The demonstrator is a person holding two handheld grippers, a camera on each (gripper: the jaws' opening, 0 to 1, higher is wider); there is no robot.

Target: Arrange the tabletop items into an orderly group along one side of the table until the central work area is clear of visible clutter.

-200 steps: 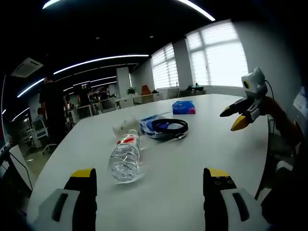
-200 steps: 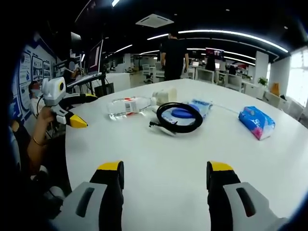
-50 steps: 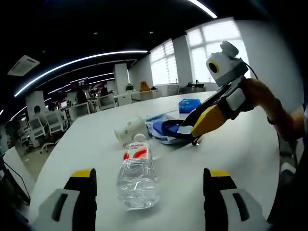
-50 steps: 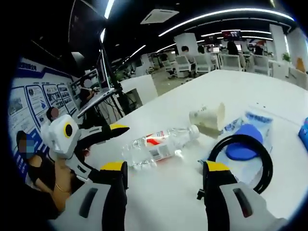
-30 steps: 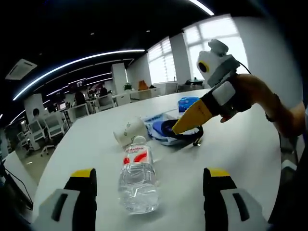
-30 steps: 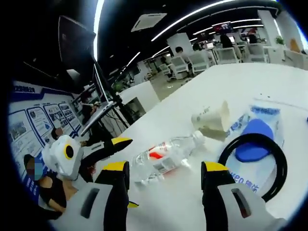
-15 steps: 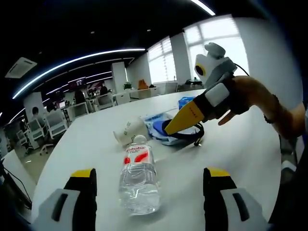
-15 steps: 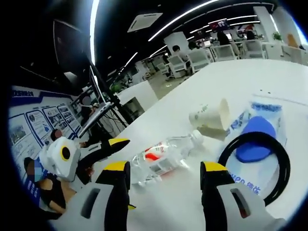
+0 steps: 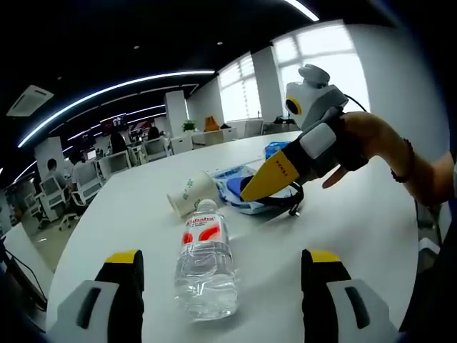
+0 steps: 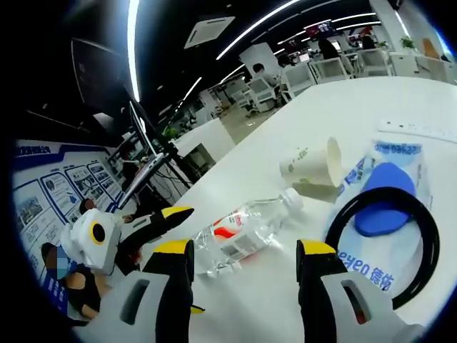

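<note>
A clear water bottle (image 9: 206, 266) with a red label lies on its side on the white table (image 9: 364, 229), just ahead of my open left gripper (image 9: 221, 256). Beyond it a paper cup (image 9: 188, 195) lies tipped over, beside a blue-and-white packet (image 9: 234, 184) with a black cable coil (image 9: 280, 199) on it. A hand holds my right gripper (image 9: 251, 191) low over the coil, its tips pointing toward the cup. The right gripper view shows my right gripper (image 10: 245, 249) open and empty, facing the bottle (image 10: 241, 230), cup (image 10: 313, 166) and coil (image 10: 389, 239); the left gripper (image 10: 178, 214) comes in from the left.
A blue tissue pack (image 9: 278, 149) lies farther back on the table. The table's curved edge (image 9: 75, 243) drops off at the left toward office desks and chairs (image 9: 86, 179). A black stand (image 10: 146, 161) and a poster wall (image 10: 39, 193) sit beyond the table.
My right gripper has crept left and lower over the coil toward the cup and bottle, which now loom larger in its view. The left gripper has stayed put.
</note>
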